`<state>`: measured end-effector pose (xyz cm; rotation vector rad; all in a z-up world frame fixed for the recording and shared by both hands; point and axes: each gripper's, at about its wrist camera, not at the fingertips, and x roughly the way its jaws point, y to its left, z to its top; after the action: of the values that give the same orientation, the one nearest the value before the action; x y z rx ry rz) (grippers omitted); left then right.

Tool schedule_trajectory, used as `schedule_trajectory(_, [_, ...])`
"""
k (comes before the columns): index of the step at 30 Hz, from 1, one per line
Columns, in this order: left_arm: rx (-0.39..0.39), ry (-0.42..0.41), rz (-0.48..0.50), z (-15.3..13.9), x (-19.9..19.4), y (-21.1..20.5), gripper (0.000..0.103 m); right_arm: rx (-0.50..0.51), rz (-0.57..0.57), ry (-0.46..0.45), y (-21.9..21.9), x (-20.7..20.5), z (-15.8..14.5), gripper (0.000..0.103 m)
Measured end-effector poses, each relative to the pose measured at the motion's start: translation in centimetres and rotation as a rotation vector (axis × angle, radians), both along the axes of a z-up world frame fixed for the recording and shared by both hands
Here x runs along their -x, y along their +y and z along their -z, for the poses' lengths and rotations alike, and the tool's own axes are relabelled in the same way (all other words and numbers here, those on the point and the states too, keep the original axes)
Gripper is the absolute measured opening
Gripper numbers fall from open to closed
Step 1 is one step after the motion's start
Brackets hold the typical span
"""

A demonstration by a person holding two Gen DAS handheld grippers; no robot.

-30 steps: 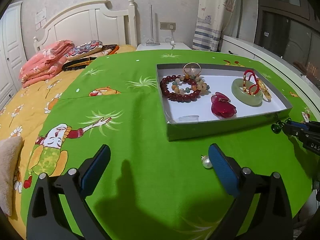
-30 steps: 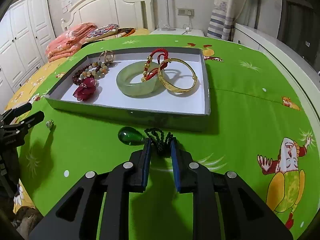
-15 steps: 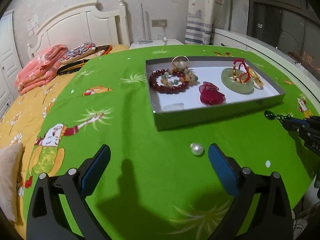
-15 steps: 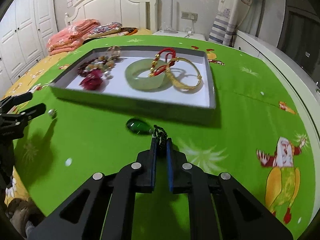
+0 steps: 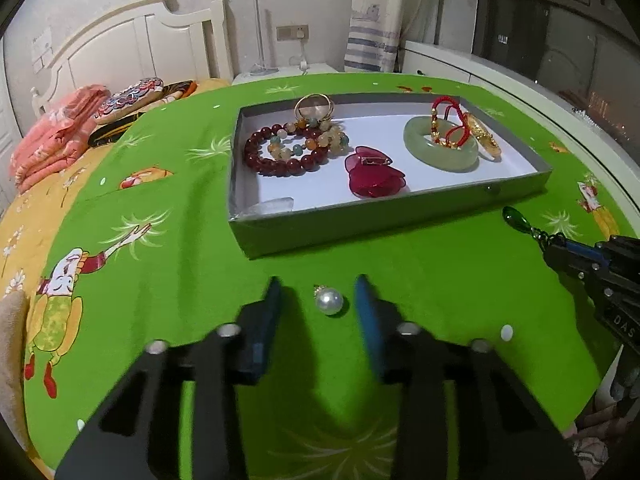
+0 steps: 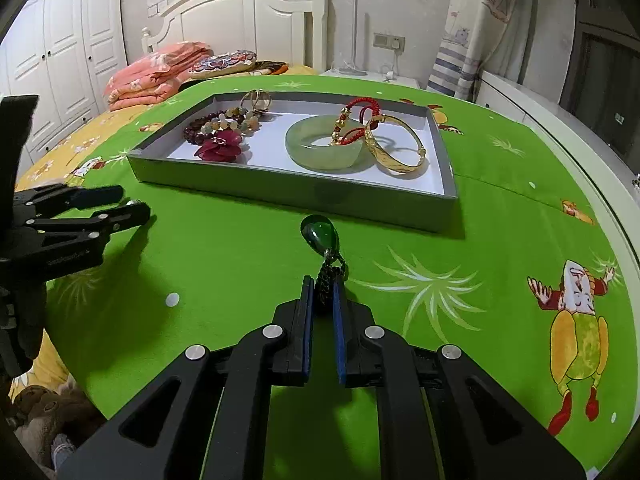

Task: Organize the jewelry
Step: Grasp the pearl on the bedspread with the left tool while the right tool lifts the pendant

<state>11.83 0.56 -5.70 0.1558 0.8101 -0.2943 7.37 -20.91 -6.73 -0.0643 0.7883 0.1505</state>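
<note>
Left wrist view: left tongs closing, not yet touching pearl between pads | round, slippery, take across middle | right tongs clenched on pendant chain.

the left gripper has just been closing: its wide-spread fingers now flank the pearl, which earlier lay at 1 o'clock ahead of them, with gaps on both sides. the right gripper has pinched the black cord, and the green teardrop pendant has swung from 10 to 12 o'clock.
</note>
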Motion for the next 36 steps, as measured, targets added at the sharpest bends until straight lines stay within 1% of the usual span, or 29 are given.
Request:
schedule_trajectory(1, [0.002,-0.005,-0.003,0.0,0.0,0.1,0.022,-0.002,0.000,-0.001,0.0,0.0,0.0,0.010])
schedule_trajectory(2, [0.002,-0.010,-0.002,0.0,0.1,0.1,0.013,-0.003,0.000,-0.002,0.0,0.1,0.0,0.010])
schedule_trajectory(7, [-0.005,-0.032,0.004,0.1,0.5,0.0,0.013,-0.010,0.001,-0.013,0.0,0.4,0.2,0.010])
schedule_trajectory(12, [0.035,-0.059,-0.034,-0.3,0.9,0.8,0.013,-0.036,0.003,-0.033,0.0,0.8,0.3,0.010])
schedule_trajectory(16, [0.035,-0.098,-0.055,-0.6,1.5,1.1,0.013,-0.056,-0.002,-0.053,0.2,1.5,0.4,0.010])
schedule_trajectory(19, [0.037,-0.101,-0.060,-0.6,1.8,1.2,0.013,-0.079,-0.003,-0.058,0.2,1.7,0.4,0.010])
schedule_trajectory(25, [0.046,-0.104,-0.064,-0.4,2.6,1.7,0.013,-0.128,-0.044,-0.081,1.4,2.1,-0.2,0.010])
schedule_trajectory(30, [0.057,-0.104,-0.073,-0.4,2.8,2.1,0.013,-0.123,-0.070,-0.104,2.6,2.5,-0.8,0.010])
schedule_trajectory(36, [0.052,-0.144,-0.061,-1.5,3.0,1.3,0.013,-0.103,-0.060,-0.158,2.9,2.4,-2.1,0.010])
